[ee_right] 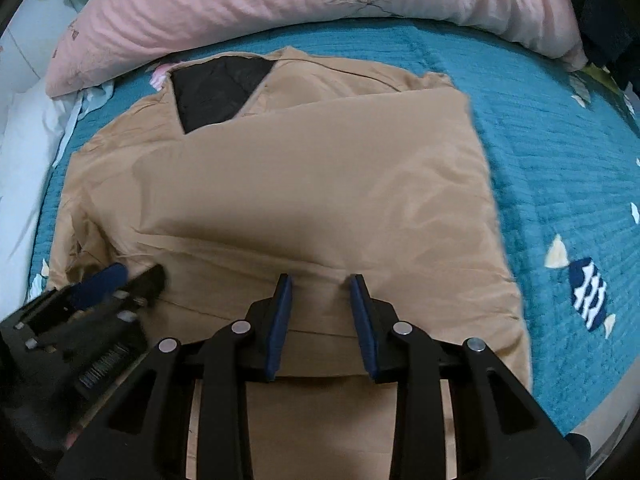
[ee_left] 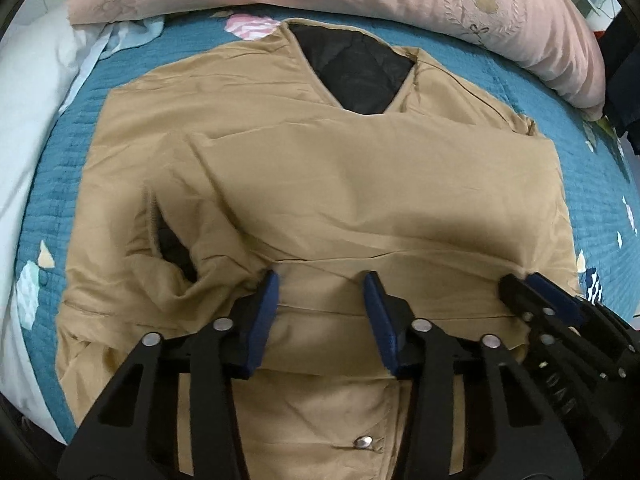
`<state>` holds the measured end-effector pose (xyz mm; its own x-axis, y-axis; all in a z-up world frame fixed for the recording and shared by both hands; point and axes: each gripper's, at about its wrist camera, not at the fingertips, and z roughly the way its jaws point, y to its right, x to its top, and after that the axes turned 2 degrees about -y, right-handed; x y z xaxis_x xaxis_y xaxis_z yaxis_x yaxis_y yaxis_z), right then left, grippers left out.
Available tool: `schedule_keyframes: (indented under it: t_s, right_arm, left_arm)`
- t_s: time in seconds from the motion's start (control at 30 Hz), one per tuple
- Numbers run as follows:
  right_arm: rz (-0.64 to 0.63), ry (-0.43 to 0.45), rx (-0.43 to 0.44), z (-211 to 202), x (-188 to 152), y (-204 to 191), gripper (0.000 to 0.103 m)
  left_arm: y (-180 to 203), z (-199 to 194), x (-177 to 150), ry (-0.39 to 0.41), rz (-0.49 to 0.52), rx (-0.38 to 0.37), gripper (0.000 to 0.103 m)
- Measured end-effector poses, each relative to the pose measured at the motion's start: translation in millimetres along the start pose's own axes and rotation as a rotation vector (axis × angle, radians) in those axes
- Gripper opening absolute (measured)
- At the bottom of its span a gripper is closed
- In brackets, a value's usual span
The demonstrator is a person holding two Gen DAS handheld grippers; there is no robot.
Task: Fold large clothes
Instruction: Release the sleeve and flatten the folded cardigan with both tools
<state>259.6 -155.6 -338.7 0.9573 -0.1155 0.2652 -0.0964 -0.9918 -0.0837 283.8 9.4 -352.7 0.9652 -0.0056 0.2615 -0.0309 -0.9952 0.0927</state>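
On the teal bedspread (ee_right: 560,152), below the pink pillow (ee_right: 280,8), I see the tan jacket (ee_right: 320,184) lying half-folded. My left gripper (ee_left: 322,280) and right gripper (ee_right: 318,280) both stand part-open over its near hem, fabric between the jaws, not pinched.

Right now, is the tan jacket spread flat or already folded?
Partly folded. The tan jacket has one side laid over its front, making a straight edge; the black lining shows at the open collar.
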Motion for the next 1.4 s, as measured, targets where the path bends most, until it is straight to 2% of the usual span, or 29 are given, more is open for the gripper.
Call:
schedule_keyframes:
  t_s: [0.07, 0.13, 0.17, 0.27, 0.43, 0.53, 0.6, 0.8, 1.0, 1.07, 1.17, 1.23, 1.27, 1.3, 1.37, 1.4]
  right_arm:
    - [0.029, -0.008, 0.002, -3, -3, 12, 0.028]
    - [0.045, -0.006, -0.018, -6, -6, 21, 0.028]
    - [0.053, -0.004, -0.039, -7, -9, 28, 0.028]
    - [0.087, -0.004, -0.058, -8, -14, 46, 0.028]
    - [0.123, -0.018, -0.024, 5, -18, 63, 0.026]
    - [0.125, -0.02, -0.035, -3, -12, 59, 0.025]
    - [0.116, 0.02, -0.02, -19, -5, 54, 0.026]
    - [0.096, 0.125, 0.036, -42, 25, 36, 0.026]
    - [0.038, 0.127, 0.09, -14, 49, -3, 0.026]
    - [-0.006, 0.102, 0.066, 2, 51, -16, 0.026]
    - [-0.031, 0.084, 0.017, 12, 51, -16, 0.025]
    - [-0.035, 0.088, -0.046, 17, 52, -4, 0.025]
    - [0.005, 0.087, -0.111, 17, 56, 20, 0.025]
    - [0.005, 0.087, -0.111, 17, 56, 20, 0.025]
    - [0.05, 0.067, -0.164, 21, 59, 43, 0.025]
    - [0.081, 0.043, -0.161, 27, 60, 55, 0.025]
  left_arm:
    - [-8, -3, 1, -0.006, -0.022, 0.002, 0.032]
    - [-19, -6, 1, -0.011, -0.059, -0.016, 0.031]
    - [-22, -6, 1, -0.011, -0.071, -0.021, 0.027]
    - [-28, -8, -3, -0.006, -0.071, -0.023, 0.023]
    - [-36, 2, -9, 0.013, -0.092, -0.063, 0.022]
    - [-35, -3, -8, 0.013, -0.103, -0.06, 0.022]
    - [-34, -12, -5, 0.017, -0.112, -0.056, 0.023]
    - [-26, -45, 18, 0.106, -0.099, -0.085, 0.023]
    - [-17, -18, 44, 0.108, -0.109, -0.122, 0.023]
    - [-17, -1, 49, 0.091, -0.105, -0.12, 0.023]
    - [-25, 15, 50, 0.084, -0.087, -0.051, 0.023]
    - [-38, 13, 50, 0.1, -0.1, -0.022, 0.023]
    - [-45, 11, 50, 0.106, -0.112, -0.006, 0.023]
    - [-52, 10, 51, 0.109, -0.123, 0.001, 0.023]
    - [-62, 12, 53, 0.104, -0.141, 0.004, 0.023]
    - [-66, 17, 54, 0.093, -0.149, -0.009, 0.022]
